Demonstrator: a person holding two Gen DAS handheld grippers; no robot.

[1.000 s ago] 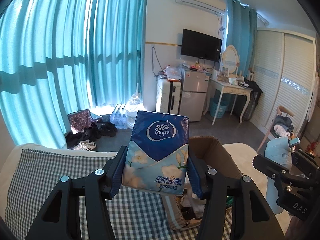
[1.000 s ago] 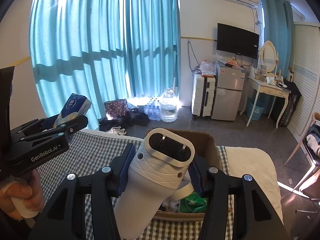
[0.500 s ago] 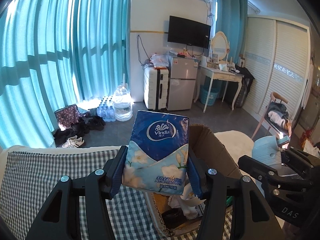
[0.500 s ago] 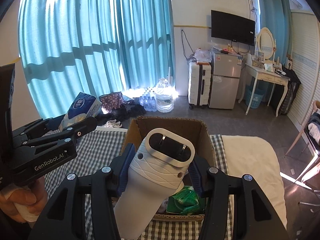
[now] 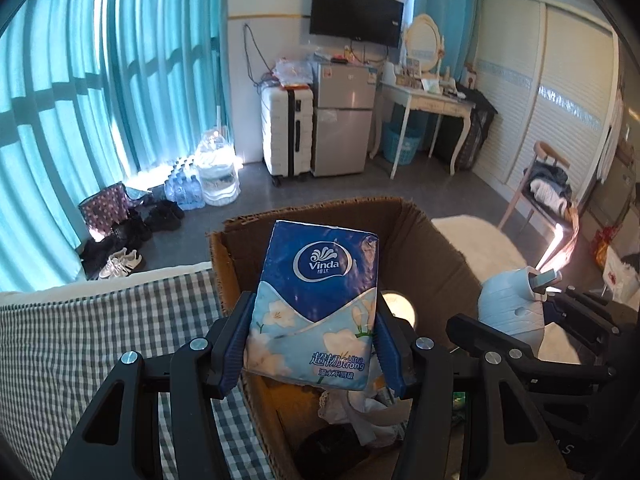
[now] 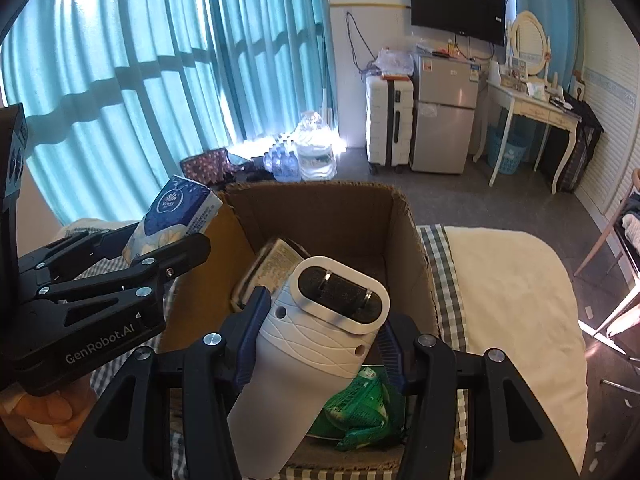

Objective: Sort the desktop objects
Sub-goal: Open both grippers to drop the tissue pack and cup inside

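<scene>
Checked cloth (image 5: pixel 80 336): a surface is covered by it, and the box is seen resting on it; a white blanket (image 6: pixel 512 280) is laid over its right part.

Cardboard box (image 5: pixel 432 240): it is stood open-topped on the cloth, its flaps raised; both held items are poised over or at its opening.

Box contents: a green packet (image 6: pixel 364 408) and a flat printed pack (image 6: pixel 272 268) are seen inside, with crumpled white material lower down in the left wrist view; what the rest is cannot be made out, as it is dark and partly hidden.

White device (image 6: pixel 312 344): a ribbed, rounded body with a dark oval recess in its top face is held tilted above the green packet, inside the box's outline.

Tissue pack (image 5: pixel 316 300): a blue and white "Vinda" pack with a flower print is held upright over the box's left wall and interior.

Left gripper (image 5: pixel 312 344): its blue pads are pressed against both sides of the tissue pack, so the pack is clamped.

Right gripper (image 6: pixel 320 340): its jaws are closed around the white device at mid-body, which is carried clear of the box floor.
</scene>
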